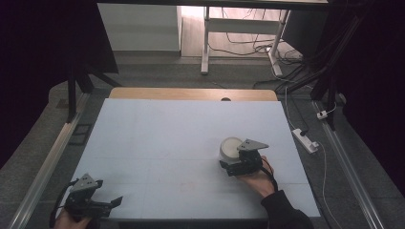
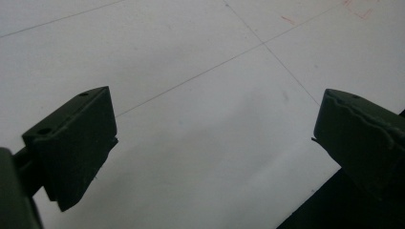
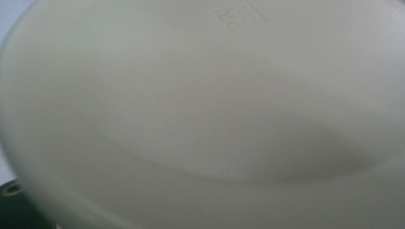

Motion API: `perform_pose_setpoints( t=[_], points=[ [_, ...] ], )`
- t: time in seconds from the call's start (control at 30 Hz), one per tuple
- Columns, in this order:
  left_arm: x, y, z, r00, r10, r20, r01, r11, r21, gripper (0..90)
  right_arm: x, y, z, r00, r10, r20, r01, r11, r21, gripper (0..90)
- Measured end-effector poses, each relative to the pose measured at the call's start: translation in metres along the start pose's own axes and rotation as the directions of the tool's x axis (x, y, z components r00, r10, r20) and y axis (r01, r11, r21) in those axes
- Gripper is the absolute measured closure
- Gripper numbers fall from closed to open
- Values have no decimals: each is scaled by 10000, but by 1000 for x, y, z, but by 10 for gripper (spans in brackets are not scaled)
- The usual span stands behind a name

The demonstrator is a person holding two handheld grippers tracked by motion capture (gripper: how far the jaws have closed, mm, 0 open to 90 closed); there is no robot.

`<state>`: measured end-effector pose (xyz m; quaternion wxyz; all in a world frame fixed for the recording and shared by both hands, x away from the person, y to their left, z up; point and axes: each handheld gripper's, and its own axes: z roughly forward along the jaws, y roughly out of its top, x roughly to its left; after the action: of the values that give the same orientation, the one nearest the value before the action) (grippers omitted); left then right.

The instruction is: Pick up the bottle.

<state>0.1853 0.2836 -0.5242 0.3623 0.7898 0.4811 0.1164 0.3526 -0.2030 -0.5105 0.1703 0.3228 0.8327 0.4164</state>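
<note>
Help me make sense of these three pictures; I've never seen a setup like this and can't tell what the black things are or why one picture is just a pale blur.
No robot here: a person holds a hand-held clamp tool with two black jaws in each hand. The high view looks down on a white table. The left gripper sits at the near left corner; the right gripper is pressed up against a white bowl-like container.

The other two pictures come from cameras riding on the tools. The left gripper view looks along its own jaws, spread wide apart over bare table, holding nothing. The right gripper view is so close to the container that it blurs; whether those jaws clamp it cannot be told.
</note>
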Motion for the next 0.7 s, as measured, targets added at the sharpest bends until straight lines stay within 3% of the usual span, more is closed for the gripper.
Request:
perform_pose_setpoints(
  t=[0.27, 0.47, 0.7],
  points=[
    [0, 0, 0, 10000, 23, 8, -23, 10000, 9, 19, 1, 0, 0, 9999, -57, 100, 57, 10000, -12, 63],
    [0, 0, 0, 10000, 31, 6, -31, 10000, 10, 19, 5, 2, -2, 9991, -376, 217, 377, 9993, -35, 64],
    [0, 0, 0, 10000, 25, -2, -25, 10000, 15, 19, 8, 9, -9, 9999, -135, -26, 134, 9991, -405, 64]
  ],
)
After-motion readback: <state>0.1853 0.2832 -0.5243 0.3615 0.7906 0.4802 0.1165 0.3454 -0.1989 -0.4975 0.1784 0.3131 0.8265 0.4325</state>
